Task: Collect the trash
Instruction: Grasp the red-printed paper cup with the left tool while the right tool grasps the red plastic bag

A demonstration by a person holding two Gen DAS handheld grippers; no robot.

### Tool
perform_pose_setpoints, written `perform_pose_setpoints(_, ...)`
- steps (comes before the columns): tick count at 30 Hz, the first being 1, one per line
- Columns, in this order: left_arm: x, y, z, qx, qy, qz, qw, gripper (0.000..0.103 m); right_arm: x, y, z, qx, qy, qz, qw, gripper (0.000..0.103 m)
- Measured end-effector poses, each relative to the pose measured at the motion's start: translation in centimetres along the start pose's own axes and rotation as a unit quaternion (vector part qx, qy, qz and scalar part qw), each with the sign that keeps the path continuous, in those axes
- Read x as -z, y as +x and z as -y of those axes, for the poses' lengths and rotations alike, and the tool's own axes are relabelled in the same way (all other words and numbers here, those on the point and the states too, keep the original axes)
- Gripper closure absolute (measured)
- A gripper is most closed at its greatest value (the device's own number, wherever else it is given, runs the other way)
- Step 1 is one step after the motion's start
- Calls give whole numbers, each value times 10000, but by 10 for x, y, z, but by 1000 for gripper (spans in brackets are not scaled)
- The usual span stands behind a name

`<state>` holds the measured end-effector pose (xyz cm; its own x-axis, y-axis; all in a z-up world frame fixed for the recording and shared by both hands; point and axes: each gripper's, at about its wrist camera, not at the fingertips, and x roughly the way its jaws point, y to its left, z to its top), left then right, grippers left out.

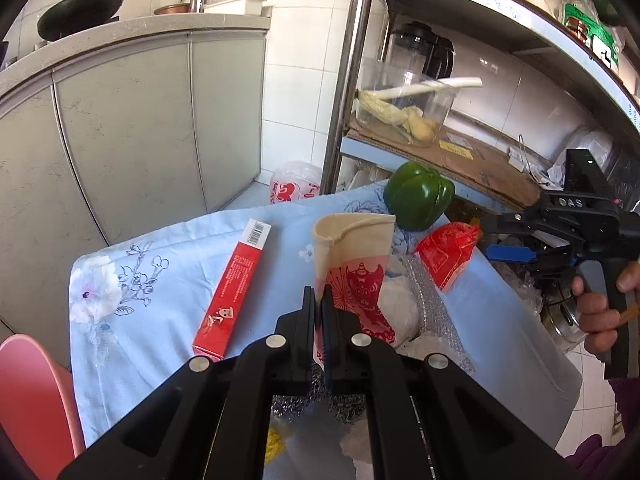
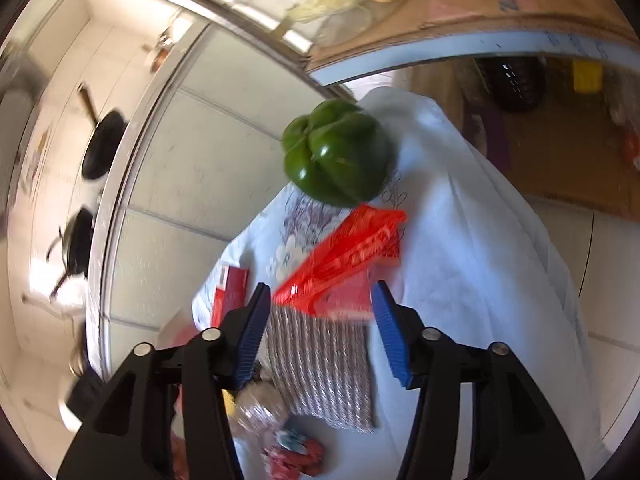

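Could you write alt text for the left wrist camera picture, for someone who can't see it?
A black handheld gripper pinches a cream paper bag with a red print above a table draped in a pale blue floral cloth. Nearby lie a long red box, a green bell pepper and a red plastic wrapper; a second gripper enters from the right.

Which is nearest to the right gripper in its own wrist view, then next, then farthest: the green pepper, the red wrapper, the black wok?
1. Red wrapper, just ahead of the right gripper.
2. Green pepper, beyond it on the cloth.
3. Black wok, far left on the counter.
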<state>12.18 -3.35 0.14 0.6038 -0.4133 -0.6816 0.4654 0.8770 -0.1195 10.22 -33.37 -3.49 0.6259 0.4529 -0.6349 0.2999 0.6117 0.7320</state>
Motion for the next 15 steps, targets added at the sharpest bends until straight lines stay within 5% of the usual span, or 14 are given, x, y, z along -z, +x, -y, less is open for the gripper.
perform_pose_setpoints(12,15,-21,-7,-62,-281,54,9996,100,-16,43,-2,687,25,-135,9975,49)
perform_pose_setpoints(15,19,-29,-8,-107,-358,98,9993,100,-6,40,-1,595,-230,-91,9979,66)
